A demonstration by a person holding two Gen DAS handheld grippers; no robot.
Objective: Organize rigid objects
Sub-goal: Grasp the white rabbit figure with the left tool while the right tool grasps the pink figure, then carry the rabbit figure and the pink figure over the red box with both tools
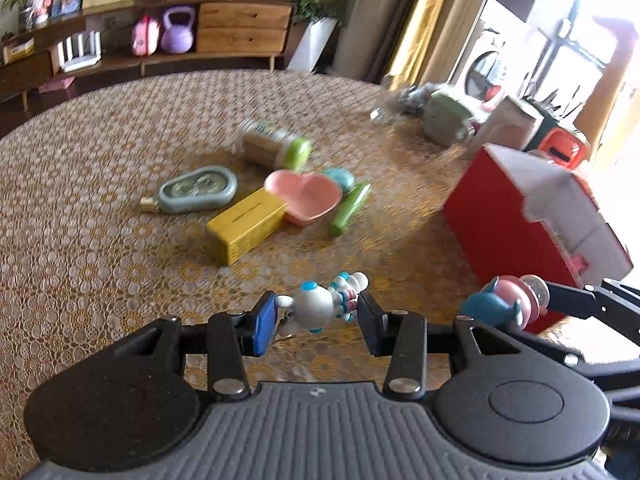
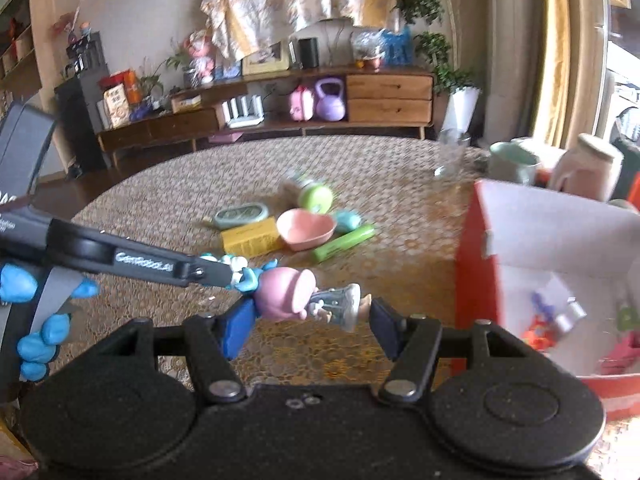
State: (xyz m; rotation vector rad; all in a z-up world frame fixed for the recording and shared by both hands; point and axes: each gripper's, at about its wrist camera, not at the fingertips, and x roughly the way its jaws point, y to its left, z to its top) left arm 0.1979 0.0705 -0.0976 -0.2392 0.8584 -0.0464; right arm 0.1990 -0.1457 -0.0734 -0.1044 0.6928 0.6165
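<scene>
A: Left gripper [image 1: 318, 322], bottom centre of its own view: jaws narrow, clamped on a white figurine [image 1: 326, 300] w/ blue ears, lifted off the table [image 1: 80, 200].

B: Right gripper [image 2: 306, 316]?

A: Bottom centre too, jaws abt half open, pinching a pink-headed figurine [image 2: 296, 294] lying sideways. Left tool's arm crosses in from mid-left, almost touching that toy.

B: What's around?

A: Mid-frame cluster, five close together: 1 yellow box [image 1: 246, 224], 1 pink heart bowl [image 1: 304, 196] touching it, 1 green tube [image 1: 350, 208], 1 teal flat bottle [image 1: 196, 190], 1 green-capped jar [image 1: 276, 146] on its side. Small teal thing behind the bowl, can't tell what.

B: Containers?

A: Red box [image 2: 472, 264], right side, open top, white inside. Several small items at the bottom, too blurred to count. Mug [image 2: 510, 162] and a clear glass [image 2: 450, 152] upper right.
</scene>
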